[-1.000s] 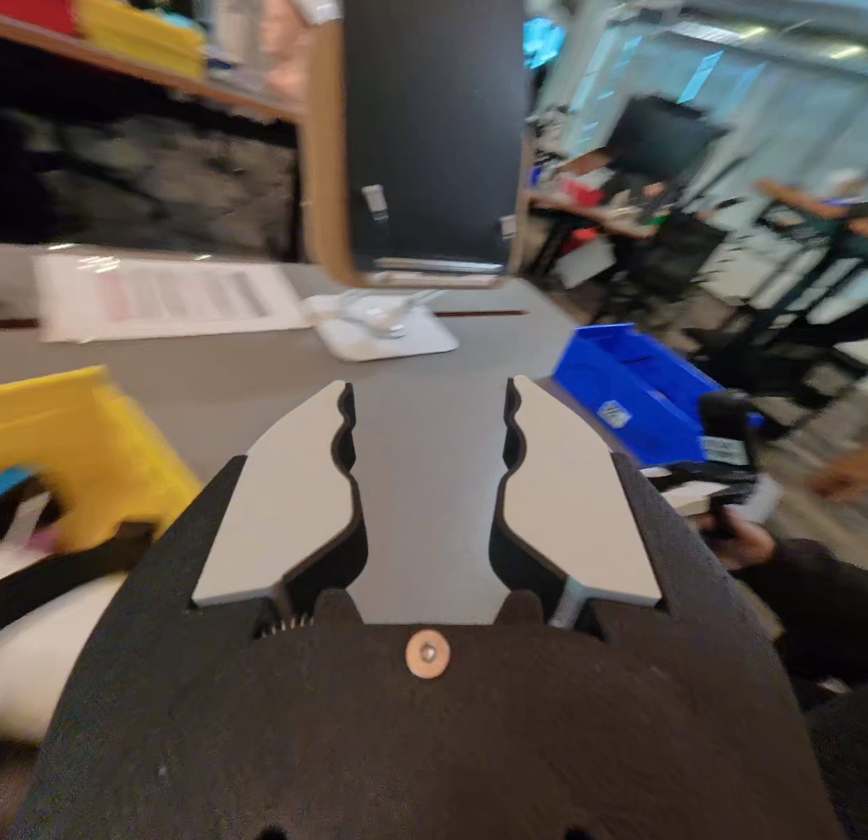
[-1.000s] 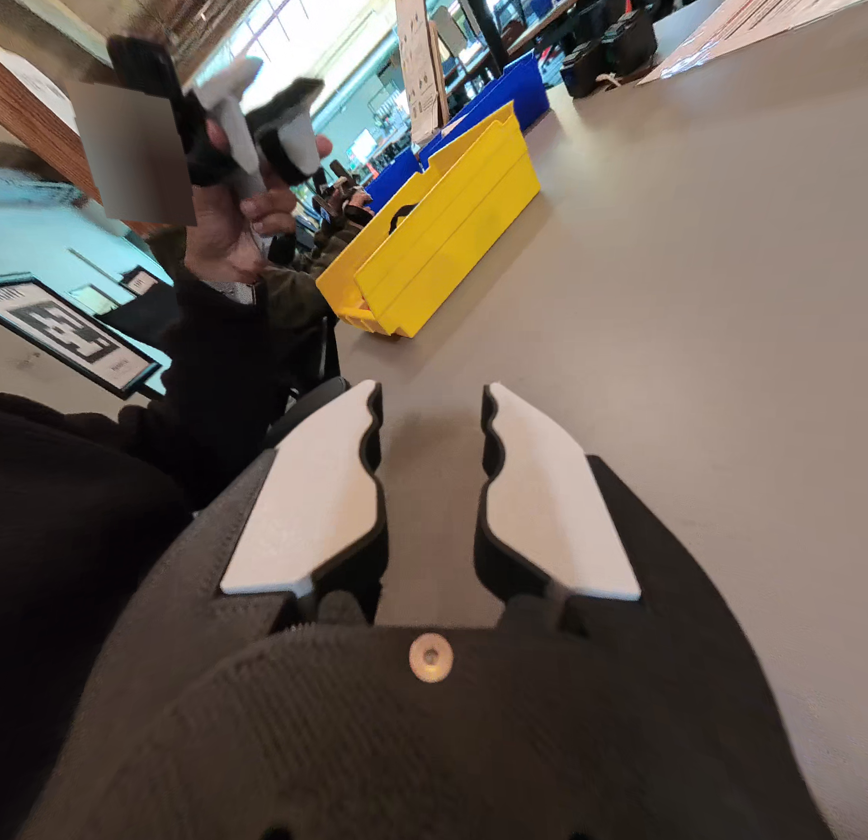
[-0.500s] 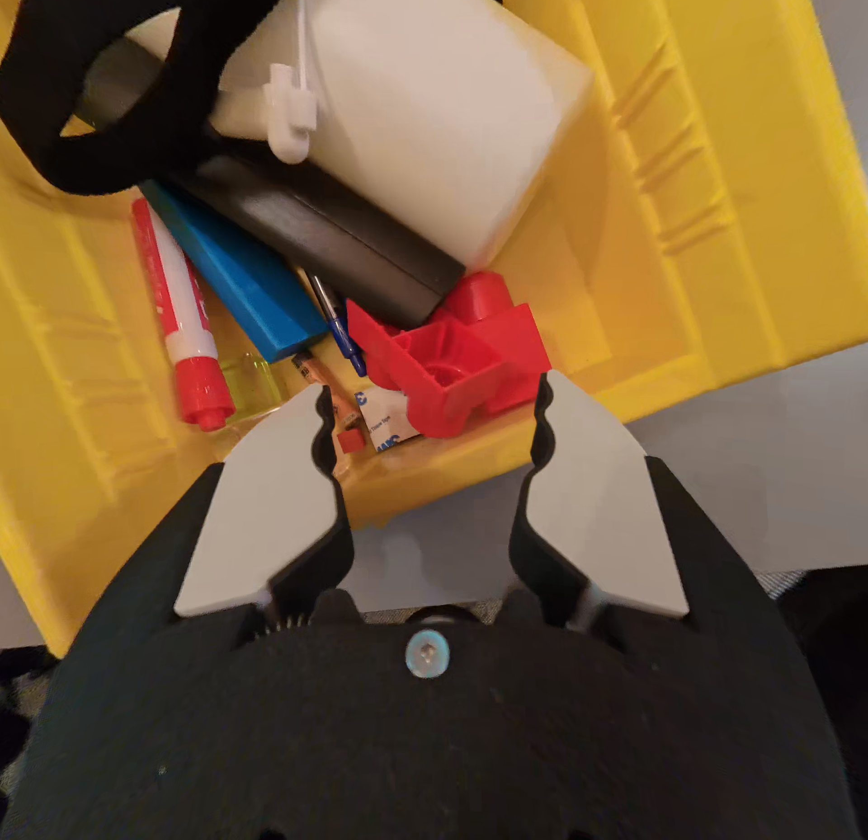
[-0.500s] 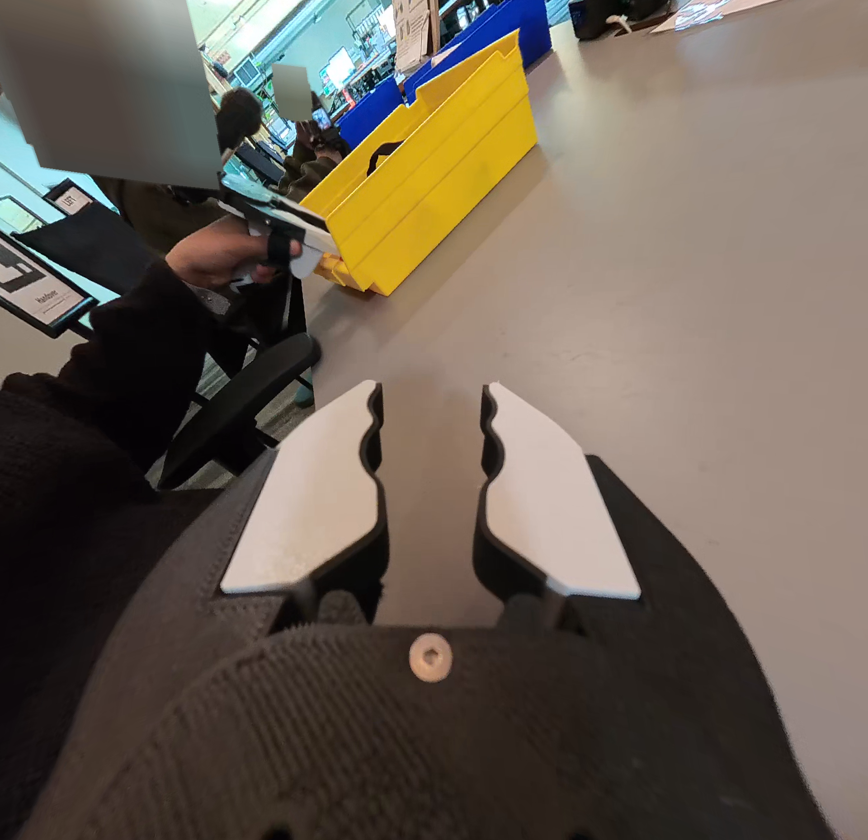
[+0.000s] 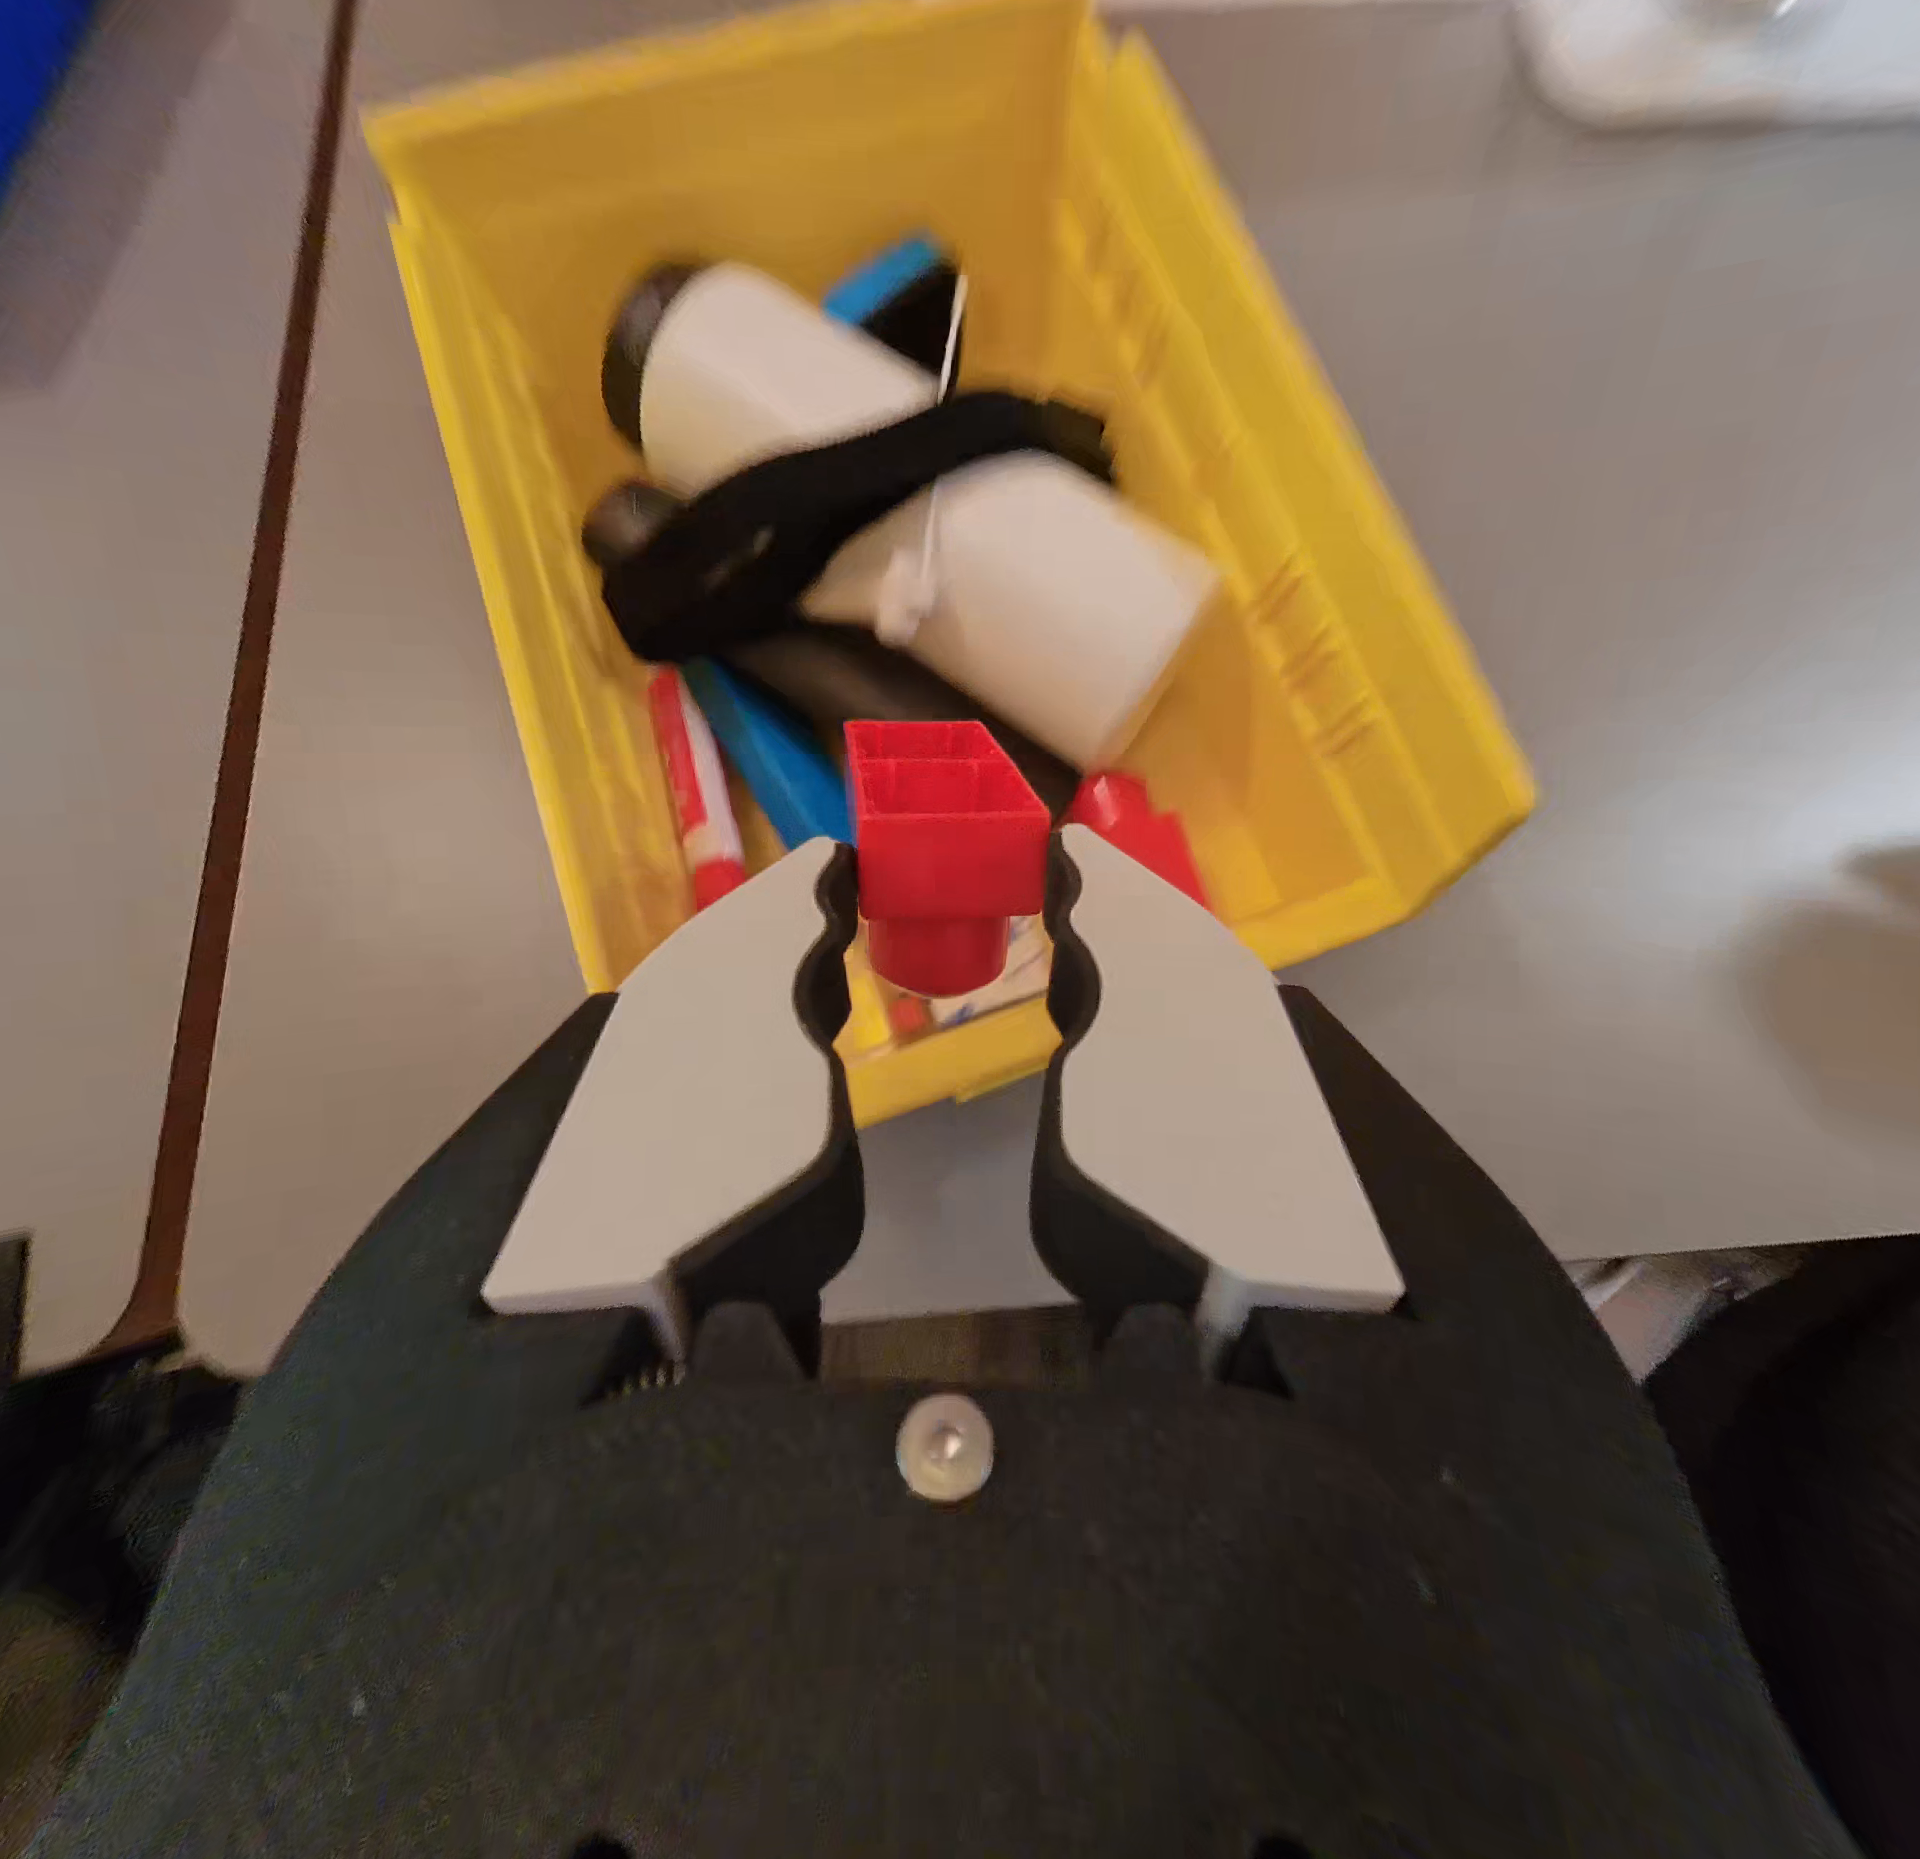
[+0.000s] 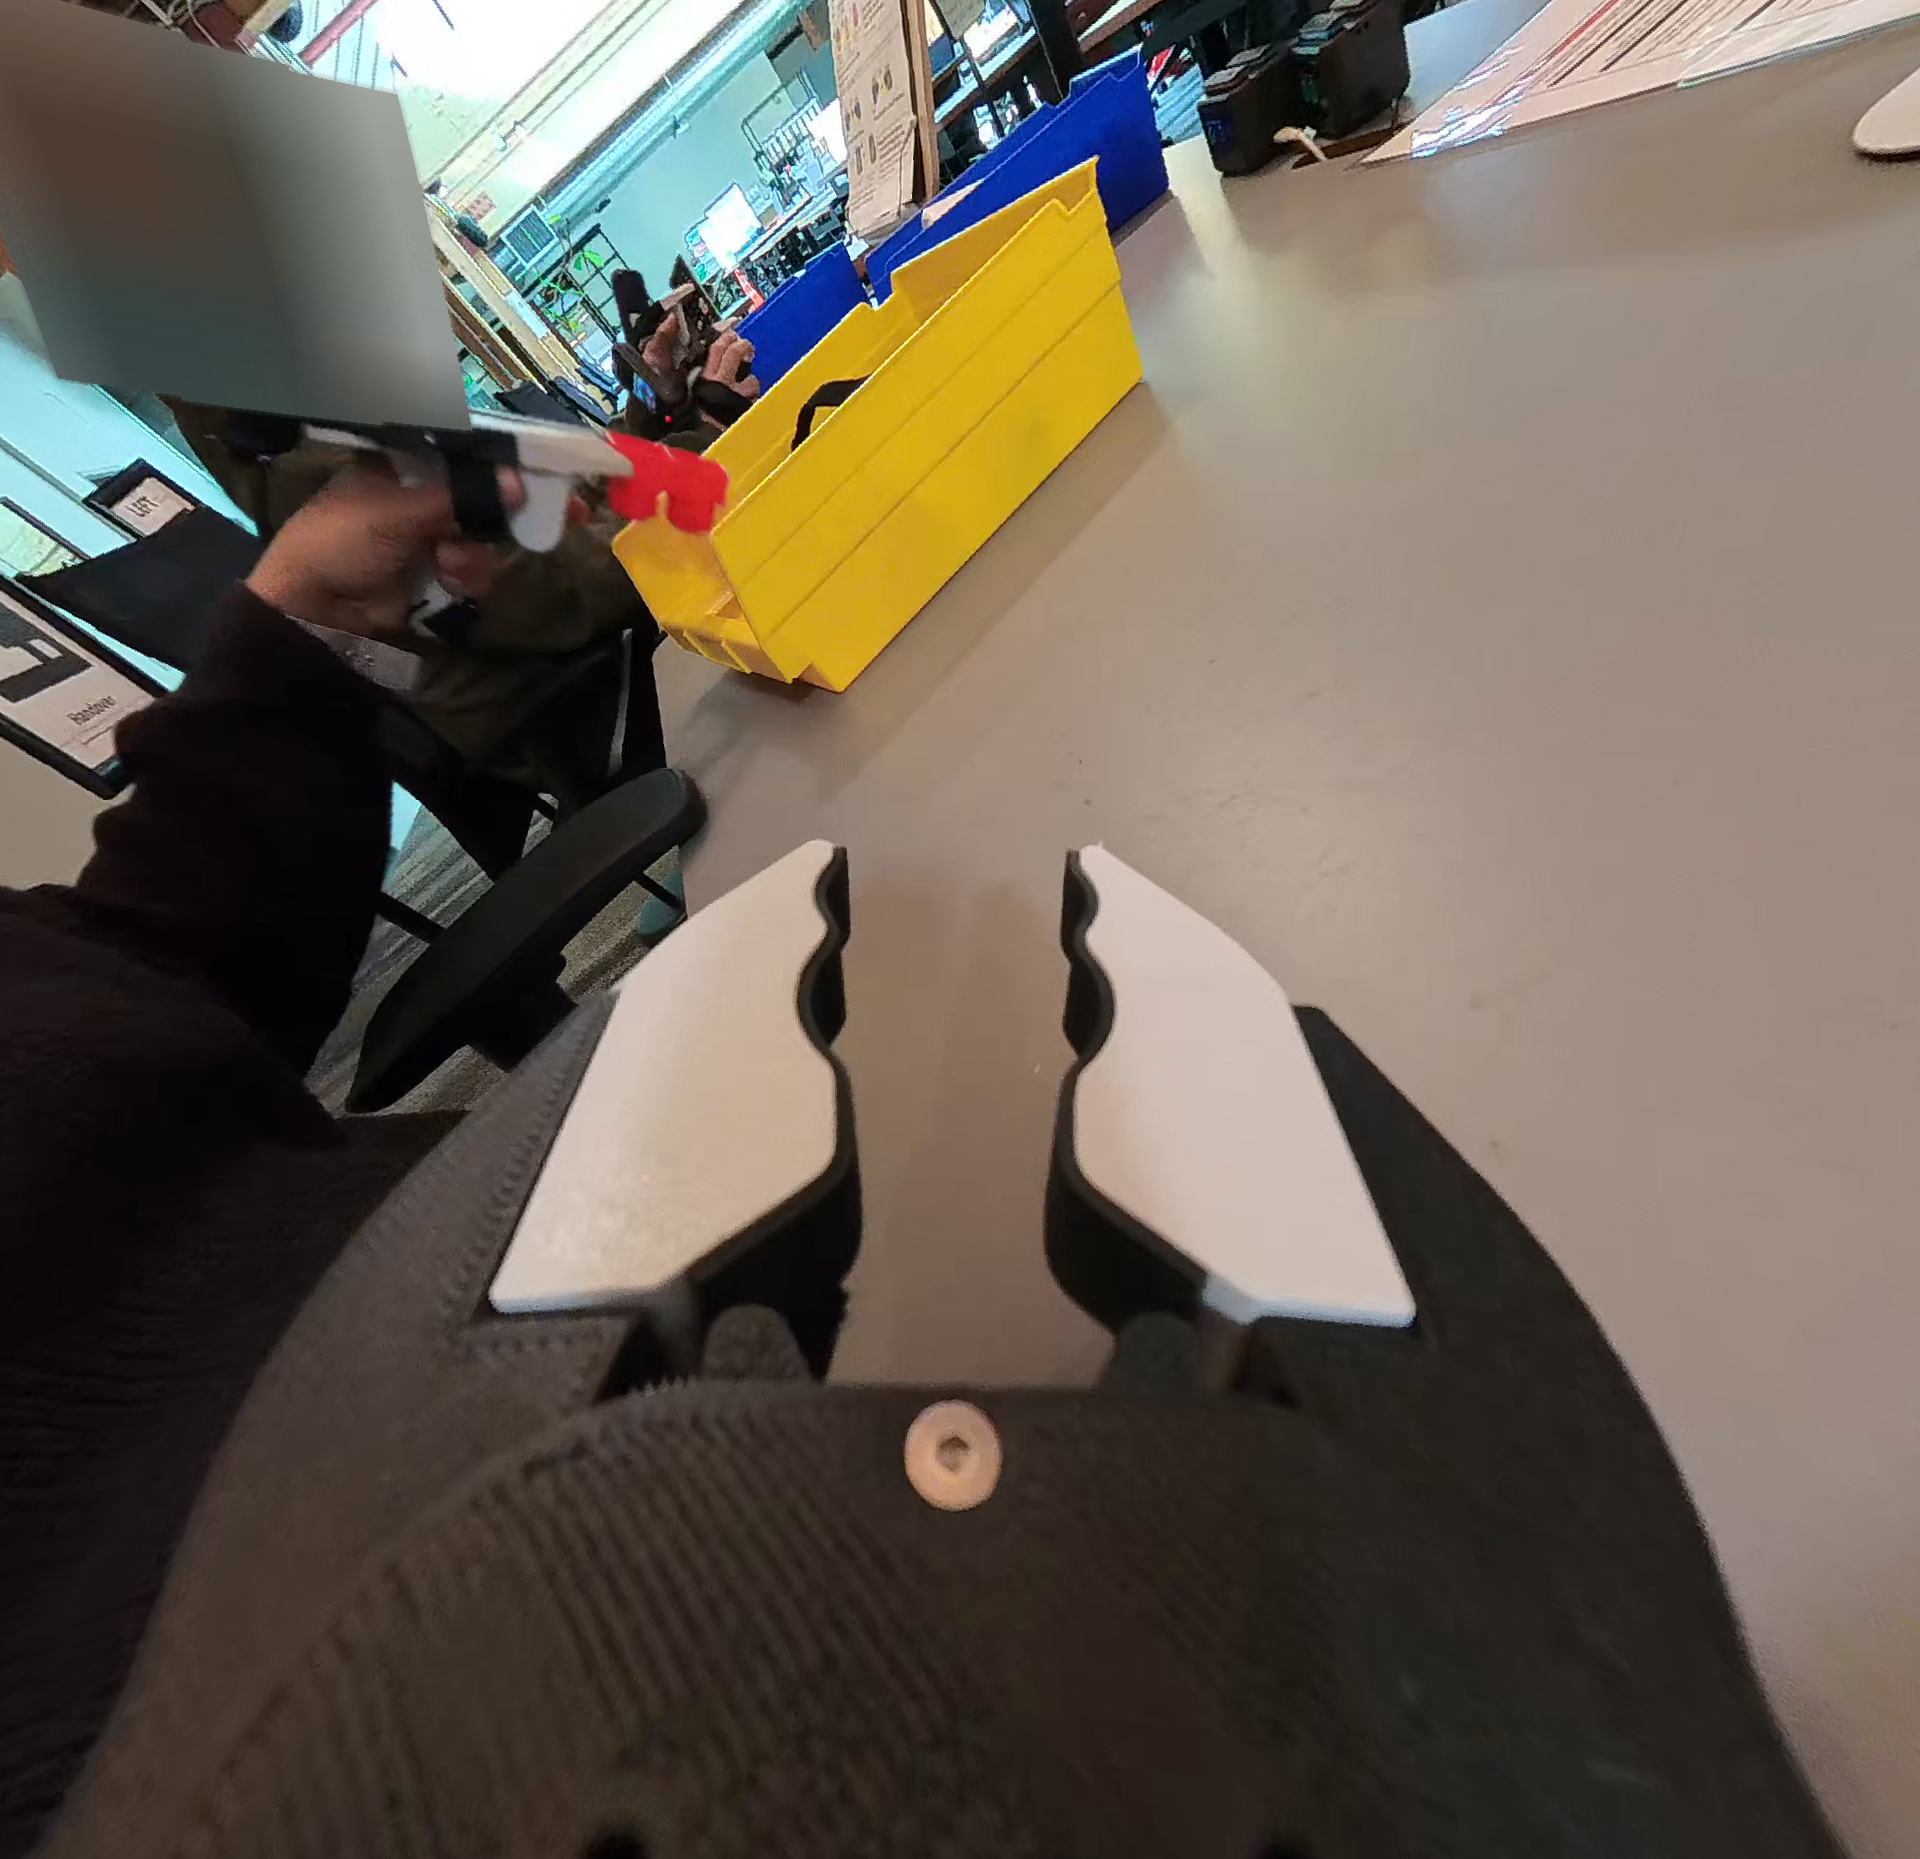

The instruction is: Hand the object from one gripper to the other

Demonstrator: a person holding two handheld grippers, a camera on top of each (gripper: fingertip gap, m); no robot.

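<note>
Red block point(image 5: 948, 853) — clamped between the tips of the left gripper point(image 5: 951, 864), hollow side facing away, held in the air above the near end of the yellow bin point(image 5: 1299, 521). Right gripper point(image 6: 954, 879) — released, holding nothing, low over the grey bench point(image 6: 1455, 666), well apart from the bin.

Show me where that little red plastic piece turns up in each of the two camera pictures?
Left wrist view: the red piece is at centre, pinched between the left gripper fingertips, above the bin's near end.
Right wrist view: upper left, small, at the far gripper's tip.
Shared landmark: the yellow bin.
</note>
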